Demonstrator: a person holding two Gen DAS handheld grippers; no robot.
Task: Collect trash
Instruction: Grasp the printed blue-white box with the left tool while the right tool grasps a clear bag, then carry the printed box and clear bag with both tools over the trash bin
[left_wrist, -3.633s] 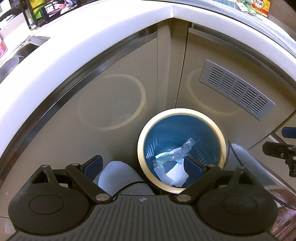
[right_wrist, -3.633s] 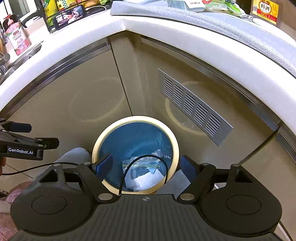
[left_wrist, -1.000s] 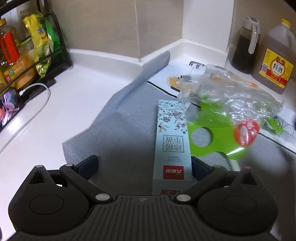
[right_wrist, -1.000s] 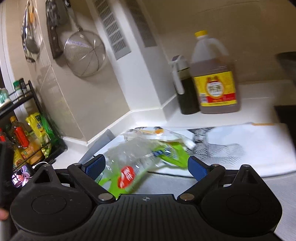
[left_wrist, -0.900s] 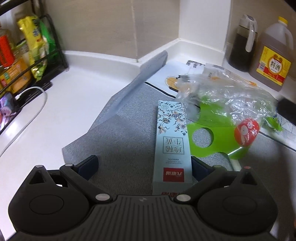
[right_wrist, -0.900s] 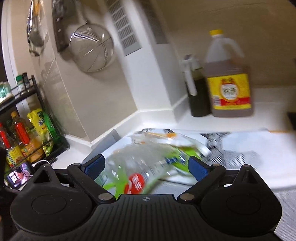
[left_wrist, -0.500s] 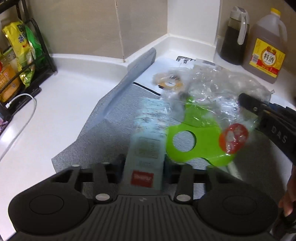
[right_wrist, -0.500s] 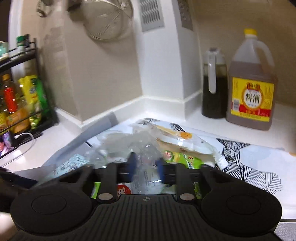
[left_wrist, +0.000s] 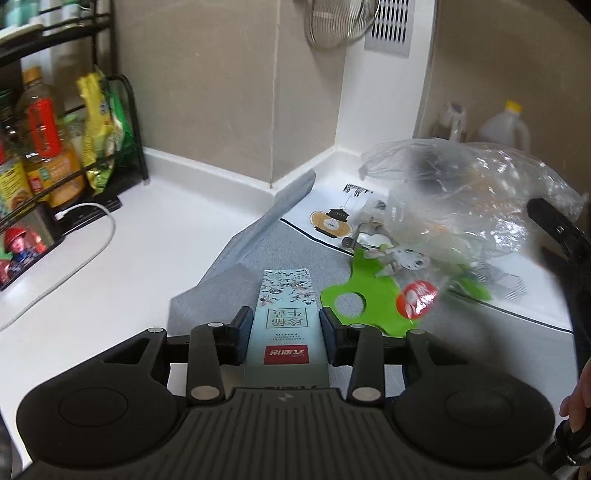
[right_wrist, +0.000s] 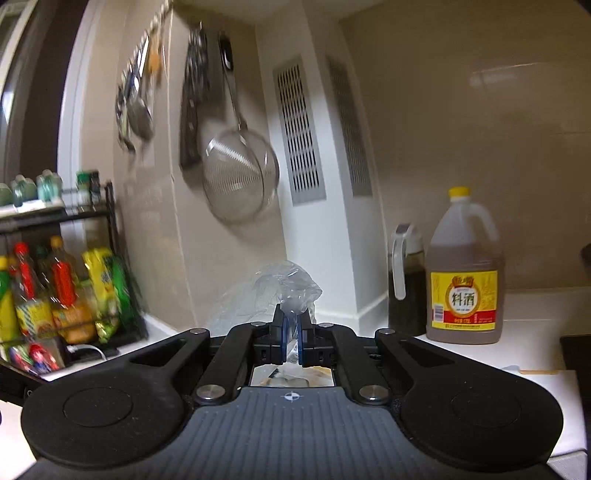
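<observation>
Left tongs (left_wrist: 286, 334) clamp the box (left_wrist: 286, 321), lifted just above the mat (left_wrist: 221, 288). Right tongs (right_wrist: 291, 334) pinch the bag (left_wrist: 461, 206), hanging right of the box. I'd worry: thin film could slip or tear.

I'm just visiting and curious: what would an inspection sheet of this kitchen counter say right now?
Surface: white counter partly covered by a grey mat.
Job's things: pale blue box and clear plastic bag with green packaging.
Clutter: printed sheet under the bag; cooking wine jug and dark oil bottle by the wall.
Grippers: left gripper jaws shut on the box; right gripper jaws pinch the bag.
Cables: white cable running to the rack.
Surroundings: condiment rack, hanging strainer, wall vent.
</observation>
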